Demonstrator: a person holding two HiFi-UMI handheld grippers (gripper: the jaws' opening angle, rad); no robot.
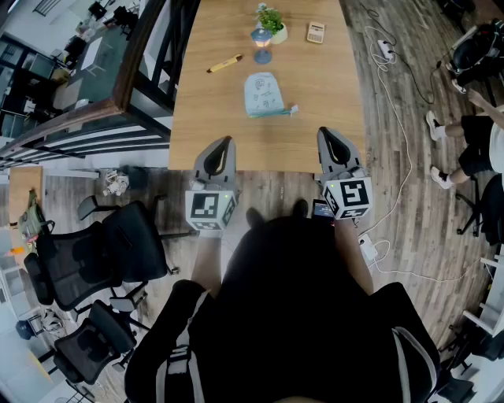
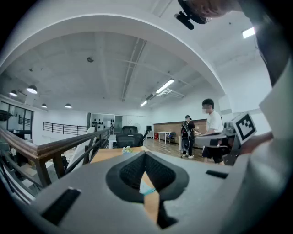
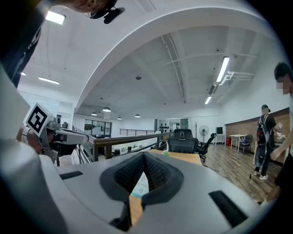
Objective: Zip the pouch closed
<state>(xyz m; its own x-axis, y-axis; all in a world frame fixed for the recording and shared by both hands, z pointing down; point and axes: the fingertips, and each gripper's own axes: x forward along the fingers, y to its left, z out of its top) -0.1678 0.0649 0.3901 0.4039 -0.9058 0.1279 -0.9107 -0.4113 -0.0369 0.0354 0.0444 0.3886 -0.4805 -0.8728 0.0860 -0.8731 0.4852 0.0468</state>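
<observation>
Pouch (image 1: 263,94) lies flat mid-tabletop (image 1: 205,134). It is pale blue with small prints, and the teal zipper (image 1: 272,112) runs along its near edge, with a bit sticking out at the right end. Can't tell if the zip is shut.

Left tongs (image 1: 227,142) sit over the near tabletop edge on the left side, pointing roughly level toward the far end. In the left gripper view the left tongs (image 2: 145,156) are pressed together with nothing between them. A sliver of pouch (image 2: 147,187) and bare wood shows through the gap below the tips.

Right tongs (image 1: 324,132) are over the near edge on the right side, also level. In the right gripper view the right tongs (image 3: 144,156) are pressed together too and hold nothing, with the pouch (image 3: 141,183) visible through the gap. Both tongs are well apart from the pouch, which lies ahead and between them.

Further back on the tabletop are a yellow pen (image 1: 224,63) to the left, a potted plant (image 1: 272,20) at the far end and a calculator (image 1: 316,32) beside it to the right. None of them touch the pouch.

On the floor there are black chairs (image 1: 102,252) to the left and a white cable (image 1: 405,169) to the right. A seated person's legs (image 1: 465,142) show at the right edge.
</observation>
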